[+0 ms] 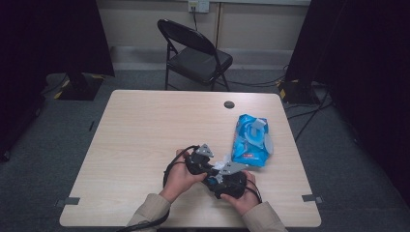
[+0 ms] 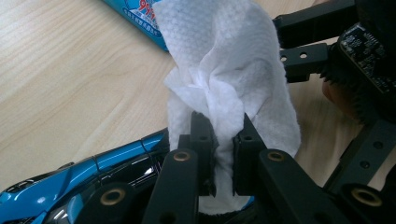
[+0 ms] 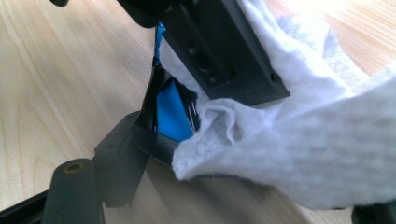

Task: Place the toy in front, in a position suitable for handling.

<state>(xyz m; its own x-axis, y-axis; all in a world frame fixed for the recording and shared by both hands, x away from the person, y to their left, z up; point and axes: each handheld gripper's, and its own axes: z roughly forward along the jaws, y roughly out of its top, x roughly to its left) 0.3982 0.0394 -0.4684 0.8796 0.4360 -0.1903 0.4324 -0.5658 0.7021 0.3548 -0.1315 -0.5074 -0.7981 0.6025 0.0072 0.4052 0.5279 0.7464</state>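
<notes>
My left gripper (image 2: 224, 135) is shut on a crumpled white wipe (image 2: 224, 60), which bulges up out of its jaws. Under the wipe lies a glossy blue and black object (image 2: 84, 168). In the right gripper view one of my right gripper's fingers (image 3: 116, 154) presses against that blue and black object (image 3: 173, 112), with the jaws set wide around it; the other finger is hidden by the wipe (image 3: 299, 149). From above, the left gripper (image 1: 212, 164) and the right gripper (image 1: 218, 178) meet near the table's front edge, with the wipe (image 1: 223, 162) between them.
A blue pack of wipes (image 1: 251, 139) lies on the wooden table (image 1: 145, 135) just right of my hands, its flap open. A round cable hole (image 1: 229, 104) sits near the far edge. A black folding chair (image 1: 196, 53) stands behind the table.
</notes>
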